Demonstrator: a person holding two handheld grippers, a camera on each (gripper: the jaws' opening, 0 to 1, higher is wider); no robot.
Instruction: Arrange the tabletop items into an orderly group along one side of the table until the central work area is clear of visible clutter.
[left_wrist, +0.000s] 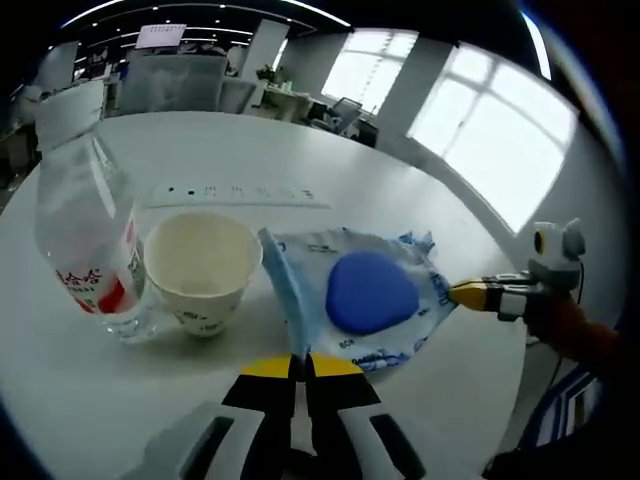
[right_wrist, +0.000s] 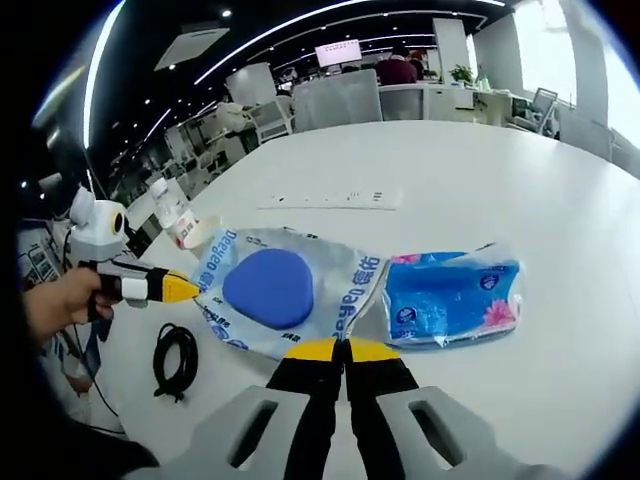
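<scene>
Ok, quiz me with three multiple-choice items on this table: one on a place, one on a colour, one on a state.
1. Where does the cream paper cup stand? A) between the clear plastic bottle and the clear plastic bag B) inside the bag C) on the bottle
2. What colour is the oval object in the bag? A) red B) blue C) green
3. How is the cup? A) upright B) on its side C) upside down
Answers: 1 A, flanked by both; 2 B, plainly blue; 3 A, open mouth up.
</scene>
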